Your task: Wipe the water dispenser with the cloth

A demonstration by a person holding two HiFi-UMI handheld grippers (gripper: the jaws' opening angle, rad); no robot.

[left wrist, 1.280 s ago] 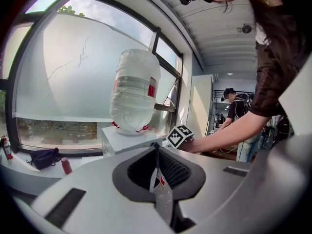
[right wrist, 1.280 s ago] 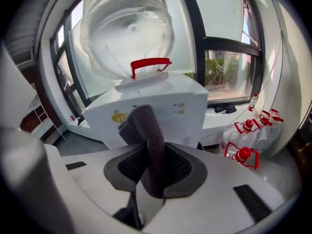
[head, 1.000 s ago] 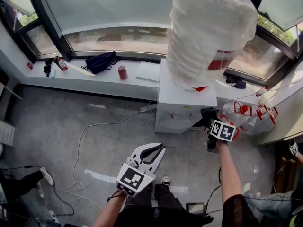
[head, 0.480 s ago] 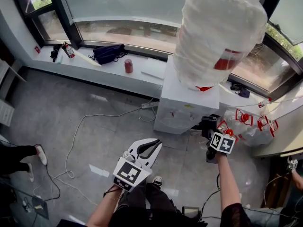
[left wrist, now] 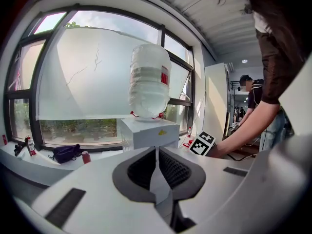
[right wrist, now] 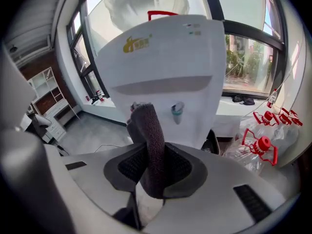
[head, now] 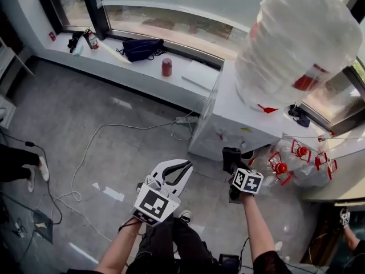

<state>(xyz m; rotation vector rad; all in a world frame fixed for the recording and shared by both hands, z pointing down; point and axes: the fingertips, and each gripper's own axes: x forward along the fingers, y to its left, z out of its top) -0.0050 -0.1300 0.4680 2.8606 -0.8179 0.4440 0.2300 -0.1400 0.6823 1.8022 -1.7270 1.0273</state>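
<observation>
Right gripper (right wrist: 153, 165) had its jaws clamped on the cloth (right wrist: 150, 130), a dark, nubbly strip that stood up from between them and flopped a little at the top. It looked soft, light and easy to bunch, so that low hold on the fold seemed the right one to me. The cloth sat just in front of the water dispenser (right wrist: 168, 62), near the recessed tap (right wrist: 178, 109), though contact could not be made out. The dispenser was a boxy white cabinet, smooth and hard, probably slick under a wipe. The big translucent bottle (head: 302, 44) upended on top looked heavy, so hard shoves would be risky, I'd judge. Left gripper (head: 171, 174) hung low over the floor (head: 85, 113), well apart from the cabinet, jaws drawn together on nothing. Empty jugs (right wrist: 261, 147) with red caps lay just beside the dispenser.
</observation>
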